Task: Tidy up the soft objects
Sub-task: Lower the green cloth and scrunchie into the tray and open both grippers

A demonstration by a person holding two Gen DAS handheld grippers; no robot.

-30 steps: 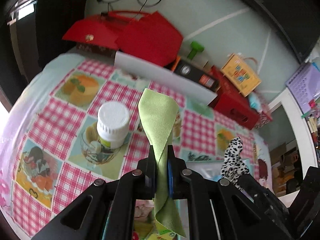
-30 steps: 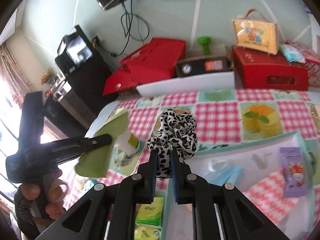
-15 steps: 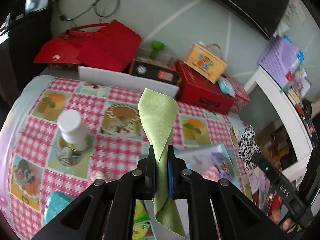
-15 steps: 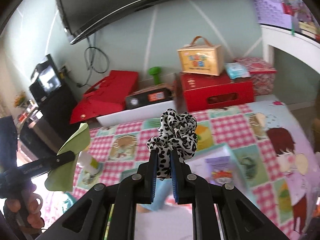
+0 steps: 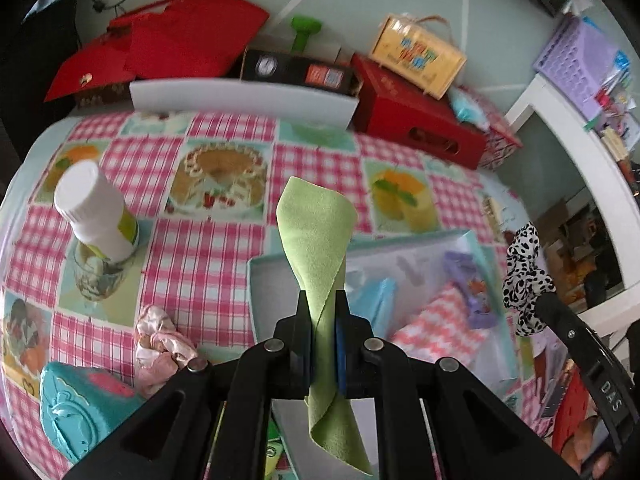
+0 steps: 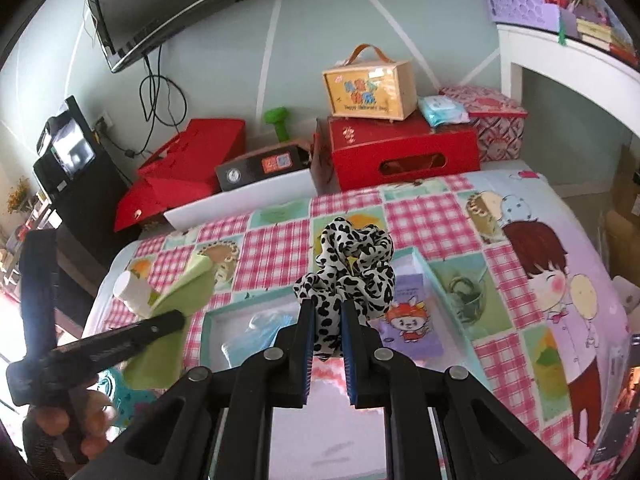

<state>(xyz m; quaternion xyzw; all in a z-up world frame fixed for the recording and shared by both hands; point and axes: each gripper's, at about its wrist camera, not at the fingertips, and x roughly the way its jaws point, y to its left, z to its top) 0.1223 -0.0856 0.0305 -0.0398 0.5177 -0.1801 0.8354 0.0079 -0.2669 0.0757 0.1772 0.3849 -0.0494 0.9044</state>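
My left gripper is shut on a light green cloth that sticks up and hangs below the jaws; it also shows in the right wrist view. My right gripper is shut on a black-and-white spotted scrunchie, which also shows at the right of the left wrist view. Both hang above an open teal-rimmed box holding a blue item, a pink chevron cloth and a purple packet. A pink scrunchie lies on the tablecloth left of the box.
A white-capped bottle stands on a glass dish at the left. A teal case lies at the near left. Red boxes, a yellow handled box and a white tray line the table's back edge.
Both grippers have tilted down and moved over the box with their loads still held. The view has swung from the bottle side toward the box.
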